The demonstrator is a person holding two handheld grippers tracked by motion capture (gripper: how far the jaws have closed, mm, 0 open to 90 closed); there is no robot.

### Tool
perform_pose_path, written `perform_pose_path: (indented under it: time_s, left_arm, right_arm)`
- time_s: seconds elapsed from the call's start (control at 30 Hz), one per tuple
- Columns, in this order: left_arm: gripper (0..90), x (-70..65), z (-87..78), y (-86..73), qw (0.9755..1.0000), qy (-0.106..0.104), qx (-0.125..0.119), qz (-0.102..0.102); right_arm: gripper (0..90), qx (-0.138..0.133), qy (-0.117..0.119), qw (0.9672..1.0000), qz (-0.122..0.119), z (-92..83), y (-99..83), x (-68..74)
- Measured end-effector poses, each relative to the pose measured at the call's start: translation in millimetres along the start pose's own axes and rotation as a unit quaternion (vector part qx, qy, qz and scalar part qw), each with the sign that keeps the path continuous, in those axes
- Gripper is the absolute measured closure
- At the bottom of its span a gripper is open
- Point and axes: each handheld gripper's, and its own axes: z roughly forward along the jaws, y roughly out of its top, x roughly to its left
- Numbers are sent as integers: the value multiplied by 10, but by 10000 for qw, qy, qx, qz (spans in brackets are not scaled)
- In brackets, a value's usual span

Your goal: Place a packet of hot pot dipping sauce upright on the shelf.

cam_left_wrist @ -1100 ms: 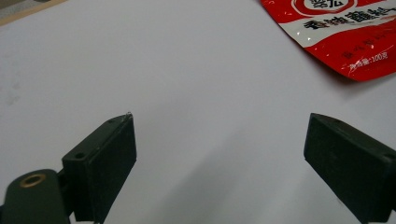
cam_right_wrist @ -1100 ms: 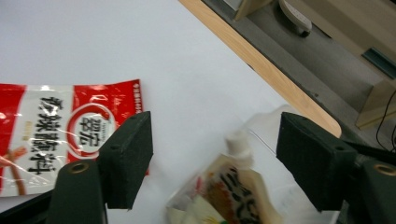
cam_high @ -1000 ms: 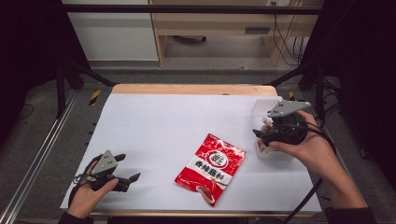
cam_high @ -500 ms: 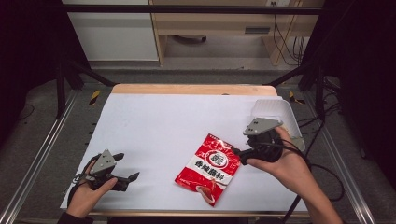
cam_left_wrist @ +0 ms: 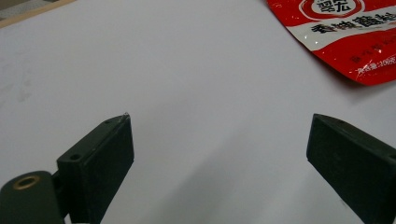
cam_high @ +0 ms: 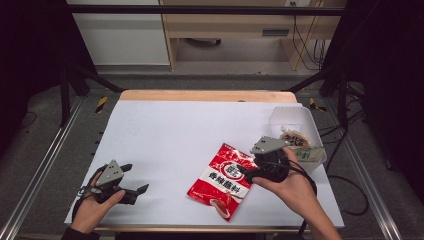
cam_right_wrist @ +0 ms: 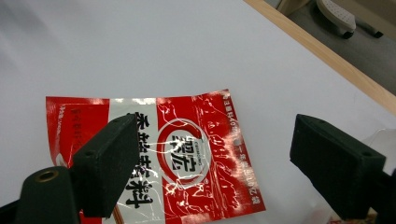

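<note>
**K:** Two grippers up. Right gripper [cam_high: 243, 175] sits over the right edge of the red sauce packet [cam_high: 225, 180], jaws spread wide and just been opening further. Nothing pinched.

**M:** Packet between the jaws?

**K:** Under them, not gripped. In the right gripper view the packet [cam_right_wrist: 187, 158] lies flat below; one jaw hangs over its printed face, the other over bare table beyond its edge. Can't tell whether the tips touch the film.

**M:** Where's the packet on the table?

**K:** Flat on the white table [cam_high: 190, 130], front half, right of centre, skewed so one corner points at the near edge. Clear plastic tub [cam_high: 295, 122] with wrappers inside sits just behind the right hand, at the table's right edge.

**M:** Left side?

**K:** Left gripper [cam_high: 136, 179] low at the near-left corner, well apart from the packet, jaws spread, bare table between them. Left gripper view catches the packet's [cam_left_wrist: 345, 37] corner far off.
</note>
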Motion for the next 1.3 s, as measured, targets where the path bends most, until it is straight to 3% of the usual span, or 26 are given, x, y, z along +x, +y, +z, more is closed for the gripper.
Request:
perform_pose_path:
  time_s: [0.43,0.67,1.03,1.27,1.3]
  left_arm:
    - [72,-7,1,1,10000,-9,7,17]
    - [73,-11,13,-4,10000,3,51,34]
    - [73,-24,27,4,10000,-36,68,60]
    - [73,-20,17,2,10000,-12,54,49]
    - [73,-18,15,3,10000,-15,46,44]
  right_arm:
    - [121,-43,65,9990,445,257,-205,116]
    - [117,114,-209,9984,512,412,-348,116]
    - [120,-8,-479,9947,908,613,-566,126]
    - [107,-114,-516,9917,1174,697,-663,150]
    - [103,-171,-462,9903,1300,697,-667,157]
